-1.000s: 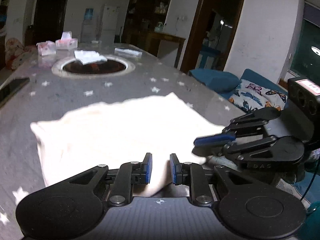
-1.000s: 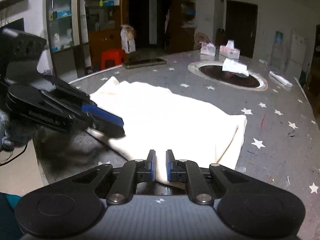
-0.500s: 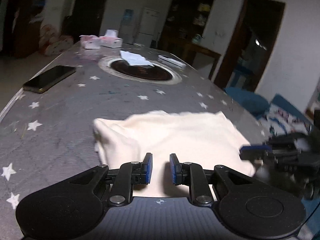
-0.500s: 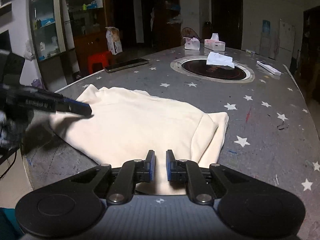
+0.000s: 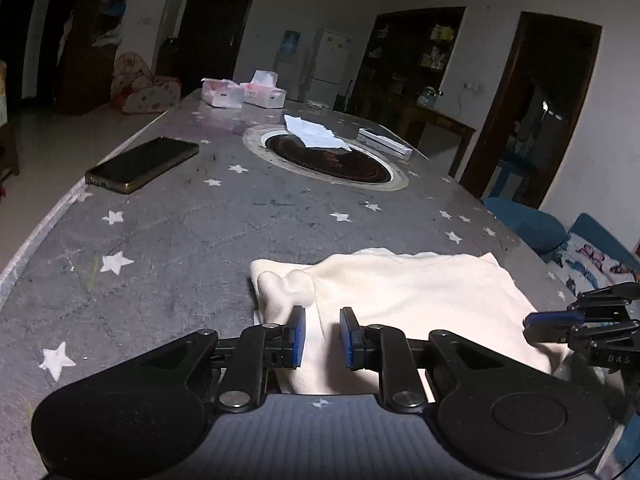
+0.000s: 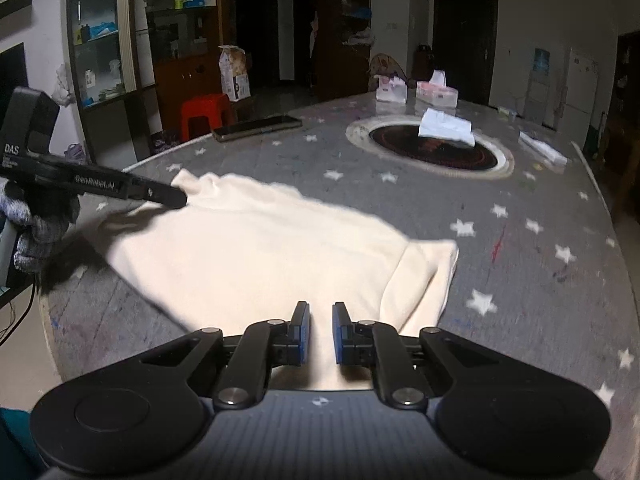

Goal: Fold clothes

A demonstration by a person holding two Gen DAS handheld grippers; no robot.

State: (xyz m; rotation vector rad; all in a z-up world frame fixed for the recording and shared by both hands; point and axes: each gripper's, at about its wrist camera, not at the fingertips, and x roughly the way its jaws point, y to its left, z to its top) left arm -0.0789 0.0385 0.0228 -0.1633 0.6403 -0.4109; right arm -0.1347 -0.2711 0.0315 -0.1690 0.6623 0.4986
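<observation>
- Cream garment (image 6: 264,248), lying flat on the starred bench (image 5: 168,240) near its front edge, already doubled into a rough rectangle.
- Soft, thick-looking, unwrinkled on top; rolled sleeve or cuff bunched at one end (image 5: 286,284).
- Left tongs (image 5: 322,336) and right tongs (image 6: 318,332): slightly parted over the near hem, seemingly gripping nothing.
- Likely between folds; next: pinch both near corners, carry across evenly.
</observation>
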